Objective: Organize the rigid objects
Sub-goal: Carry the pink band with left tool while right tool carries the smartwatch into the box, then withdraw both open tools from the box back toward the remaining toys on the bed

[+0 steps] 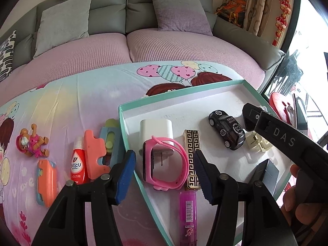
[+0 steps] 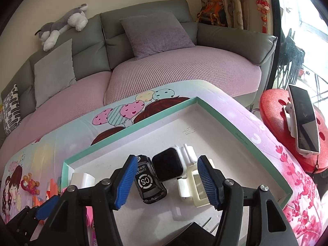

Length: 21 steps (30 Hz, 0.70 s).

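A teal-rimmed white tray (image 1: 131, 143) lies on the cartoon-print cloth. In it are a pink watch (image 1: 164, 164), a white charger (image 1: 155, 129), a patterned lighter (image 1: 191, 155), a purple lighter (image 1: 187, 215), a black toy car (image 1: 227, 132) and a cream part (image 1: 259, 143). My left gripper (image 1: 164, 176) is open and empty, jaws on either side of the pink watch. My right gripper (image 2: 167, 181) is open and empty over the toy car (image 2: 150, 182), a black-faced watch (image 2: 167, 167) and the cream part (image 2: 193, 186); it also shows in the left wrist view (image 1: 252, 119).
Left of the tray on the cloth lie a red bottle (image 1: 76, 164), an orange clip (image 1: 94, 155), a blue-and-green piece (image 1: 109, 137), an orange-and-blue piece (image 1: 46, 182) and a small figure (image 1: 32, 143). A sofa (image 1: 164, 47) stands behind. A red stool (image 2: 287, 123) holds a phone (image 2: 304, 121).
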Tool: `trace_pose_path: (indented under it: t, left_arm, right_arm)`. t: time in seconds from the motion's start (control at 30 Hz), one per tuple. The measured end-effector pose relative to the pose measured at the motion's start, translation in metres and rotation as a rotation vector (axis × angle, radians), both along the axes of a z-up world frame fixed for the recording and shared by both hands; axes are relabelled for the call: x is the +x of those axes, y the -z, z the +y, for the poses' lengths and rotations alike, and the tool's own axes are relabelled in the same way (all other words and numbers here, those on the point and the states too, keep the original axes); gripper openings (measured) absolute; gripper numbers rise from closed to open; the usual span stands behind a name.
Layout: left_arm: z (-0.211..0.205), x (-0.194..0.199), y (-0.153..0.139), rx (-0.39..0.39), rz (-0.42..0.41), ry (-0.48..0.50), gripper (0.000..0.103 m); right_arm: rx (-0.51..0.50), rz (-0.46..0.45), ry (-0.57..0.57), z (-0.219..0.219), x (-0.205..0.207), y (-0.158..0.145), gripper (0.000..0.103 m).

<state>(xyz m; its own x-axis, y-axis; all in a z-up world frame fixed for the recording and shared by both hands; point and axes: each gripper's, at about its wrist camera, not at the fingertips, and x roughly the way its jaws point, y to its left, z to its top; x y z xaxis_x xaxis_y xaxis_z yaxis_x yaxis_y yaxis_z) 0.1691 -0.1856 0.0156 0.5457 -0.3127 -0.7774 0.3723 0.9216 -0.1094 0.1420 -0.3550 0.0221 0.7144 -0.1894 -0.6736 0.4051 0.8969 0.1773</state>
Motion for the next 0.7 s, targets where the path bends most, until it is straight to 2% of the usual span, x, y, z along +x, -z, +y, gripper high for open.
trace_pose_path:
  t: [0.2, 0.23, 0.27, 0.3, 0.33, 0.7]
  left_arm:
    - [0.014, 0.002, -0.009, -0.021, -0.028, -0.038, 0.062]
    - [0.017, 0.002, -0.011, -0.024, -0.034, -0.049, 0.065]
    - [0.021, 0.004, -0.012, -0.025, -0.039, -0.062, 0.075]
    - [0.024, 0.005, -0.012, -0.024, -0.045, -0.076, 0.082]
    - [0.028, 0.006, -0.013, -0.022, -0.051, -0.092, 0.084]
    - [0.072, 0.023, -0.003, 0.007, -0.034, -0.266, 0.085]
  right_arm:
    - [-0.007, -0.006, 0.003, 0.002, 0.000, -0.003, 0.065]
    - [-0.009, -0.002, 0.001, 0.002, 0.001, -0.003, 0.068]
    - [-0.011, 0.002, -0.003, 0.003, 0.001, -0.002, 0.072]
    - [-0.013, 0.004, -0.006, 0.004, 0.002, -0.002, 0.081]
    - [-0.015, 0.005, -0.009, 0.005, 0.002, -0.002, 0.085]
    - [-0.017, 0.042, -0.030, 0.012, 0.007, 0.004, 0.088]
